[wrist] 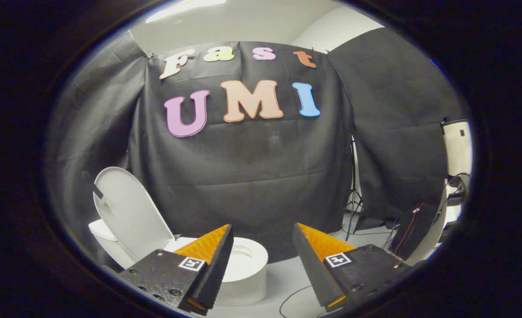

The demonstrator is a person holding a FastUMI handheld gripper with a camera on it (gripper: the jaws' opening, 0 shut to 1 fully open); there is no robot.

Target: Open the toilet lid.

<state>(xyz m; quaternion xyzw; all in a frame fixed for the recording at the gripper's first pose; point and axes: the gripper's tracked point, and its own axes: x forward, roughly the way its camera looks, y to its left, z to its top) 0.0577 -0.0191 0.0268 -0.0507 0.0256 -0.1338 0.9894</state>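
A white toilet [247,269] stands on the floor beyond and below my left finger. Its lid [126,212] is raised upright, leaning back over the tank [99,232], and the seat ring with the bowl opening lies exposed. My gripper [263,232] hangs above and away from the toilet, open, with nothing between its two orange-and-black fingers [207,247]. The left finger covers part of the seat.
Black cloth walls close the booth behind the toilet. A tripod stand [353,198] rises in the gap to the right. Cables [294,296] trail over the grey floor, and dark equipment with red wires [409,229] sits at the far right.
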